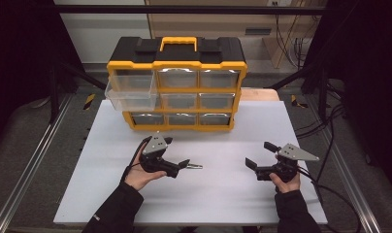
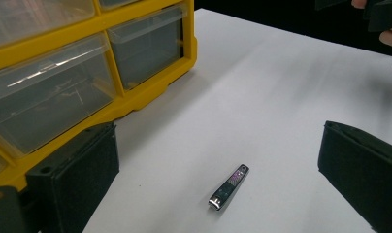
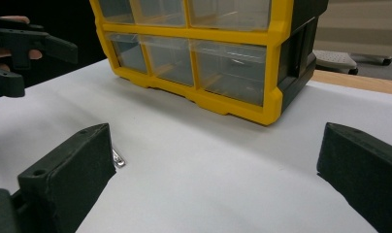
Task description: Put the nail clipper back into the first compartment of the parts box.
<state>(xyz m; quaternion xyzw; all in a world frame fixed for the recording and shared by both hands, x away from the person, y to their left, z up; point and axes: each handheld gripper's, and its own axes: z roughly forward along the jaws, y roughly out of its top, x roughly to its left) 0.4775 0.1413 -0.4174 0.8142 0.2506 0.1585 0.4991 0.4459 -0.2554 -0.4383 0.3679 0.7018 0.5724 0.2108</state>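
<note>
A small silver nail clipper (image 1: 195, 166) lies flat on the white tabletop (image 1: 218, 194). My left gripper (image 1: 176, 152) is open just left of it. In the left gripper view the nail clipper (image 2: 228, 187) lies on the table between and just ahead of the spread jaws of the left gripper (image 2: 216, 141). My right gripper (image 1: 258, 154) is open and empty, well to the right of the clipper. In the right gripper view the right gripper (image 3: 214, 136) faces the organizer, and the clipper (image 3: 118, 158) peeks out from behind the left jaw.
A yellow and black drawer organizer (image 1: 177, 60) stands at the table's far side, with its top-left clear drawer (image 1: 131, 92) pulled out and apparently empty. Metal rails run down both sides of the table, and cables (image 1: 325, 145) trail at the right.
</note>
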